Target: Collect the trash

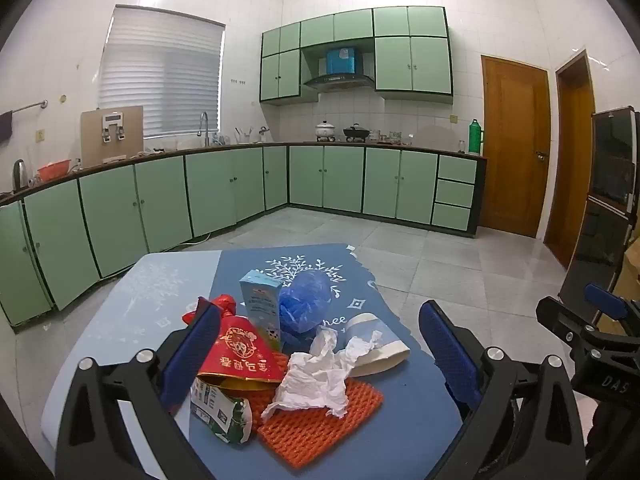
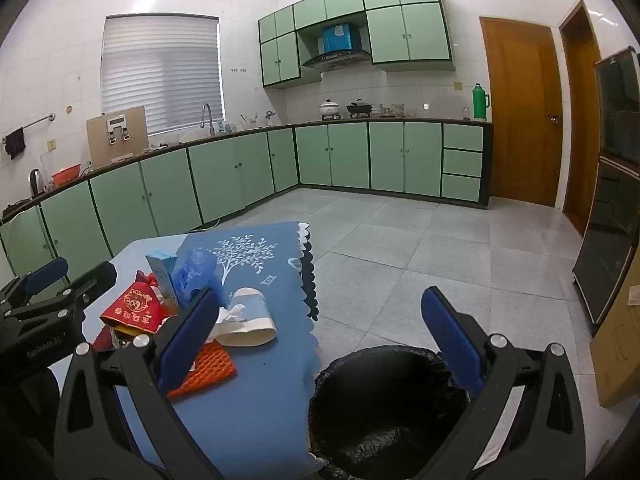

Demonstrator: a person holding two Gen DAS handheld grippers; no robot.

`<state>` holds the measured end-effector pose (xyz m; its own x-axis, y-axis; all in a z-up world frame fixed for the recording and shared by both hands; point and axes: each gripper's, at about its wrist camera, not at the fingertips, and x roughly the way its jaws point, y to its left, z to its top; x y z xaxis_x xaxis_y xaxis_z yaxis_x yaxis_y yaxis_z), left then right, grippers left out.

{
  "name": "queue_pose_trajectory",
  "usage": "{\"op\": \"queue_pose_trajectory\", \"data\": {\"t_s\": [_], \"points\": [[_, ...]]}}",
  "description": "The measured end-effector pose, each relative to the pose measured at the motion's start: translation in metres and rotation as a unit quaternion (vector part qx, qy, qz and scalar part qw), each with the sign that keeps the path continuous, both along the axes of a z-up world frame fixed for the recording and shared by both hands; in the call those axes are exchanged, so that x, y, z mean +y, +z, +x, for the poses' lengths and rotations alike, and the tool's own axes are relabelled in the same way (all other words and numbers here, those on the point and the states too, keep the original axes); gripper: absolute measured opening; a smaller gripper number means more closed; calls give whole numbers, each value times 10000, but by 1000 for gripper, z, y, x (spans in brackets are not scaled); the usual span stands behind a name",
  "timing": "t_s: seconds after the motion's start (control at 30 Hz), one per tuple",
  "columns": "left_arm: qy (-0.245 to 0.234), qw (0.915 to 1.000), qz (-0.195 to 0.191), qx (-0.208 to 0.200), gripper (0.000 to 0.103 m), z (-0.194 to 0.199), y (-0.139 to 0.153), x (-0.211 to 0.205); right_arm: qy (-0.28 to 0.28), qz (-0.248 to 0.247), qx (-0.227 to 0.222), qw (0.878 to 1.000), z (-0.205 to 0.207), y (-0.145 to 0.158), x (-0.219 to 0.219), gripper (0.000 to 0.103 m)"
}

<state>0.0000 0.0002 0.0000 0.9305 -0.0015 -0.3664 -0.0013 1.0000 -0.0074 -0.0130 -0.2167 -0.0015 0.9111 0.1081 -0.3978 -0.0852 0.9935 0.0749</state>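
The trash is heaped together on the bench (image 1: 400, 432): a crumpled tissue (image 1: 316, 380) over orange foam netting (image 1: 320, 424). Both tools, left tool (image 1: 320, 356) and right tool (image 2: 320, 340), are held apart and empty, the lined bin (image 2: 384, 408) being set beside the bench for dropping.

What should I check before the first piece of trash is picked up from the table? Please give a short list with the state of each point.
1. Left gripper open and holding nothing: ok.
2. Right gripper open and holding nothing: ok.
3. Trash bin uncovered, black liner in place: ok.
4. White tissue lies on top of the pile, nothing over it: ok.
5. Milk carton stands upright, free of both grippers: ok.
6. Room left deep in the bin: cannot tell, the inside is dark.
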Motion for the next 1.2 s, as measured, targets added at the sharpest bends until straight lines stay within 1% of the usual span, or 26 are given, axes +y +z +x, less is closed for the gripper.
{"op": "queue_pose_trajectory", "data": {"t_s": [1.2], "points": [[12, 10000, 10, -17, 97, -3, 4, 4, 0, 48, 5, 10000, 0, -1, 0, 98]]}}
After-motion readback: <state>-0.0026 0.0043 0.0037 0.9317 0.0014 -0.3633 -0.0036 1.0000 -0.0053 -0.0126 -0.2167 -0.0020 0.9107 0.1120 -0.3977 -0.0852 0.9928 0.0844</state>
